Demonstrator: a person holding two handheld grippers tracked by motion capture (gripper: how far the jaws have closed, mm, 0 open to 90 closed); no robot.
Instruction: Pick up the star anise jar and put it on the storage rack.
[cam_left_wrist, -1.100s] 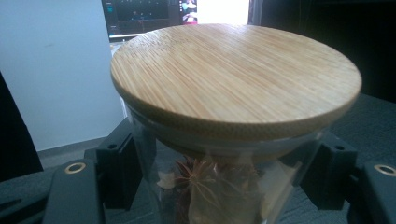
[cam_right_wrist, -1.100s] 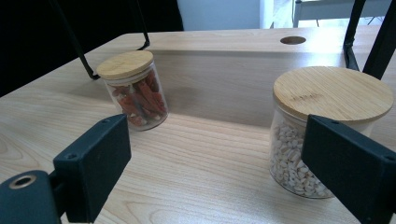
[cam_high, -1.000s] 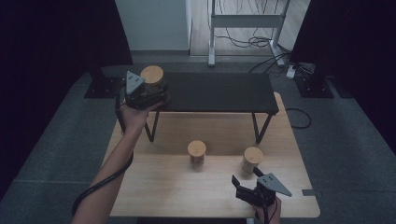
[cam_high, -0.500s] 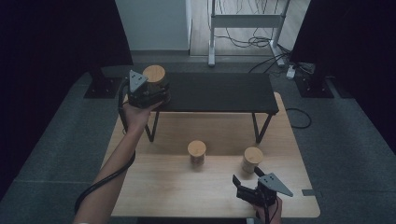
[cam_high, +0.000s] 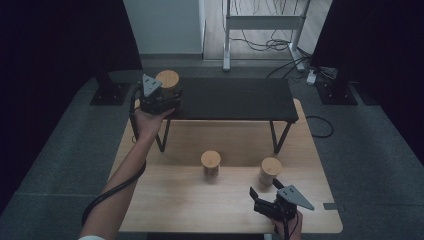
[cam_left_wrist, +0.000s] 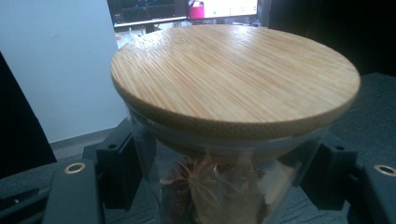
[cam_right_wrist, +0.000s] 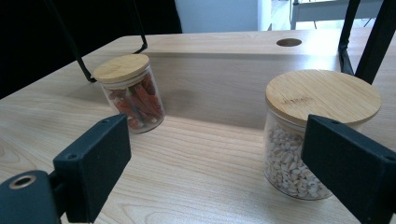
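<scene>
Firmly, left gripper (cam_high: 161, 102) clamps star-anise jar (cam_left_wrist: 224, 140).

My left arm (cam_high: 127, 172) is stretched far forward, and the hand holds the left gripper (cam_high: 159, 97) high, its jaws closed on both sides of a jar (cam_left_wrist: 224, 140). My right gripper (cam_high: 272, 202) rests low and near to me, with its jaws standing apart and nothing between them. The right hand (cam_high: 287, 231) is just behind it.

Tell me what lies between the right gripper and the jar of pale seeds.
Nothing: bare wooden table between right gripper and jar of pale seeds, in the right gripper view.
</scene>
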